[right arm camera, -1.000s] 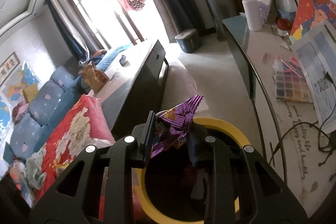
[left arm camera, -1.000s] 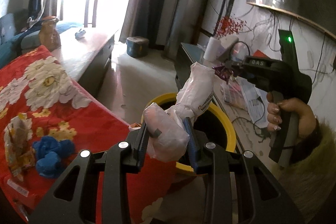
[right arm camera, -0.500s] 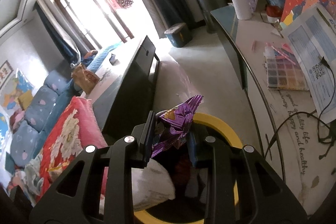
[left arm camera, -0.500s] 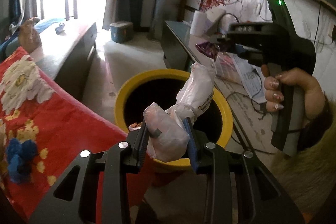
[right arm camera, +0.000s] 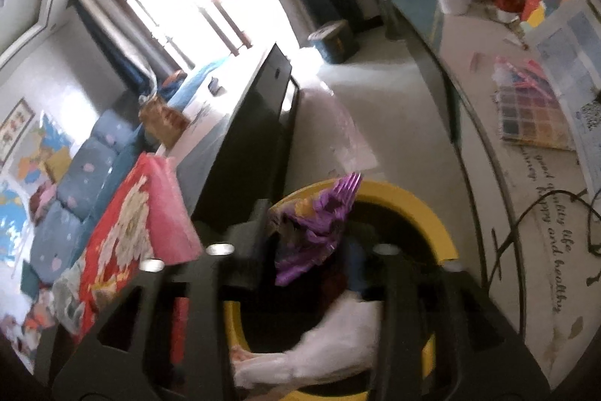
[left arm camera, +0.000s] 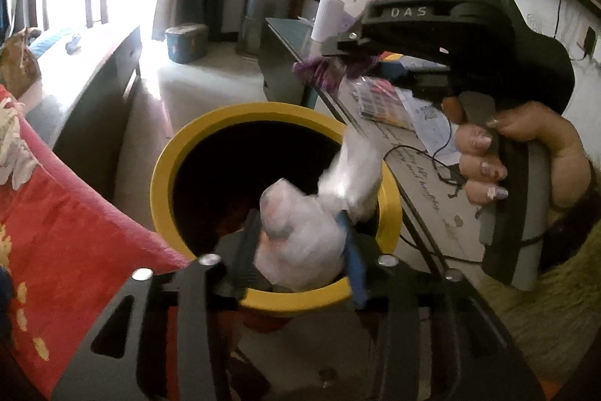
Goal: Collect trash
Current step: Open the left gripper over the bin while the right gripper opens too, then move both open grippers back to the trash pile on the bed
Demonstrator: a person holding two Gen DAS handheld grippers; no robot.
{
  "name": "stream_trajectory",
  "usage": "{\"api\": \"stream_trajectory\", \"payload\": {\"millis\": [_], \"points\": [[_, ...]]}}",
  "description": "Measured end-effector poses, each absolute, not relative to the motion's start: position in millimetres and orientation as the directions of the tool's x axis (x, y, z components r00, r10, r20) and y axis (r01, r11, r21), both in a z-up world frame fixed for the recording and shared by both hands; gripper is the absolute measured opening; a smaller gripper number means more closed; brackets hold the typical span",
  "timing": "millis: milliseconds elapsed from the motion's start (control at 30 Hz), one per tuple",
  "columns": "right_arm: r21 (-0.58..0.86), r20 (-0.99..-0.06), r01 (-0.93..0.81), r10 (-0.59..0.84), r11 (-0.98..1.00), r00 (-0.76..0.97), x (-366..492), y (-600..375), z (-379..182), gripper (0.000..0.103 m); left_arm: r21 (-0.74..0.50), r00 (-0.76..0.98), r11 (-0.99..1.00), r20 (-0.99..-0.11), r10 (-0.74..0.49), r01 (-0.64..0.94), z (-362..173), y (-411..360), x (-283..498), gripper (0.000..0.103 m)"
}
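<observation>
A yellow-rimmed bin [left arm camera: 210, 123] with a dark inside stands on the floor; it also shows in the right wrist view [right arm camera: 424, 213]. My left gripper [left arm camera: 300, 243] is shut on a white plastic bag [left arm camera: 311, 224] and holds it over the bin's near rim. The bag also shows low in the right wrist view [right arm camera: 330, 344]. My right gripper [right arm camera: 311, 243] is shut on a purple wrapper [right arm camera: 319, 224] above the bin's opening. In the left wrist view the right gripper [left arm camera: 326, 62] is held by a hand beyond the bin, with the wrapper [left arm camera: 323, 70] at its tip.
A red flowered cloth [left arm camera: 64, 205] lies left of the bin. A glass-topped table [right arm camera: 526, 175] with papers, a paint palette and cables stands to the right. A dark cabinet [right arm camera: 255, 123] stands beyond the bin on the left. A small tin [left arm camera: 186, 40] sits on the floor.
Both grippers have moved closer over the bin. The white bag now hangs over the bin's opening. Both still hold their trash.
</observation>
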State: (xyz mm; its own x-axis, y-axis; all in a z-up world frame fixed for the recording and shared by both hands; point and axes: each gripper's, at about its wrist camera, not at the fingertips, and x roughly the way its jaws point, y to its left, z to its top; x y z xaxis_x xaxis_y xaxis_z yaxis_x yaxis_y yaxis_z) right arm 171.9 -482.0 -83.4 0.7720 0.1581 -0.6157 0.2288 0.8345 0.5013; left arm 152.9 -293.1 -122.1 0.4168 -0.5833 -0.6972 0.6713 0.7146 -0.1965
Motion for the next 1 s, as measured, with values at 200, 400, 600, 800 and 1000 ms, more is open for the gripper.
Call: {"api": "stream_trajectory", "payload": {"millis": [200,400,600,800,1000], "points": [[0.504,-0.621,0.247,0.148,0.828,0.770,171.0,-479.0,-85.2,0.057,-0.217,0.461,0.748,-0.671,-0.581,0.627,-118.9,-277.3,157.5,0.088],[0.479,-0.616,0.234,0.134,0.846,0.776,170.0,-471.3,-78.5,0.061,-0.238,0.512,0.790,-0.650,-0.562,0.564,-107.4,-257.2,161.1,0.093],[0.446,-0.600,0.207,0.119,0.871,0.791,167.7,-459.5,-66.5,0.066,-0.235,0.578,0.825,-0.616,-0.535,0.514,-88.0,-235.2,160.0,0.095],[0.427,-0.578,0.172,0.121,0.888,0.807,163.7,-447.7,-53.7,0.071,-0.237,0.636,0.858,-0.587,-0.501,0.456,-72.4,-207.5,155.7,0.096],[0.409,-0.561,0.125,0.141,0.904,0.816,161.9,-430.7,-43.4,0.073,-0.236,0.691,0.888,-0.561,-0.456,0.395,-59.1,-177.8,152.2,0.096]]}}
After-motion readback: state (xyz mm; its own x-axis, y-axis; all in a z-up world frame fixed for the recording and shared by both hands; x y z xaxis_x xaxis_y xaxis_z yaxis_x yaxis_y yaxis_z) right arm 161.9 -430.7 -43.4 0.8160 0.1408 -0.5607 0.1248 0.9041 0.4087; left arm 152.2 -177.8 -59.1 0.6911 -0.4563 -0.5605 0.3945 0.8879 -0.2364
